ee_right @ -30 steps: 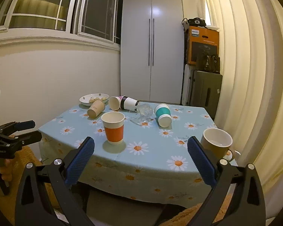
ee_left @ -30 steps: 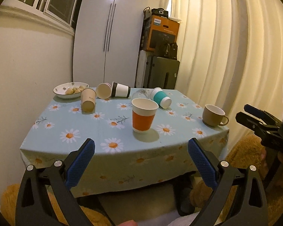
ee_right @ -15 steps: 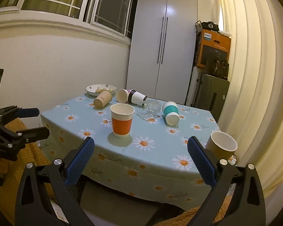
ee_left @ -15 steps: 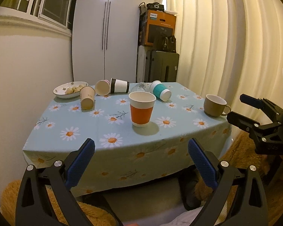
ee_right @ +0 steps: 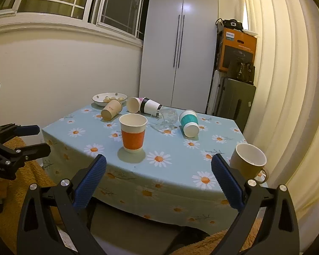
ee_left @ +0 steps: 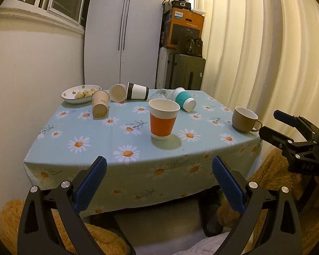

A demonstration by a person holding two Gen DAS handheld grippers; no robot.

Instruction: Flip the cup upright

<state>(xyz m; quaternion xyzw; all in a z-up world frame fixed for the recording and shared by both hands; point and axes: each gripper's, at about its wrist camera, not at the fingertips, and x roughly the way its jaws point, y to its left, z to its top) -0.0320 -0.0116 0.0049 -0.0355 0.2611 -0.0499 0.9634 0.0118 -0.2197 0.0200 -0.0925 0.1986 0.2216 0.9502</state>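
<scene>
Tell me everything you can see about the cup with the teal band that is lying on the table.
The teal-banded cup looks like a white paper cup with a textured teal sleeve around its middle. It lies on its side on the daisy-print tablecloth, its flat base towards the cameras and its mouth pointing away. Beside it lies a tipped-over clear glass; whether they touch is unclear. Neither gripper is near it.

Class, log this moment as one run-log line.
left gripper: open, empty | right gripper: open, empty | orange cup: upright | teal cup: lying
</scene>
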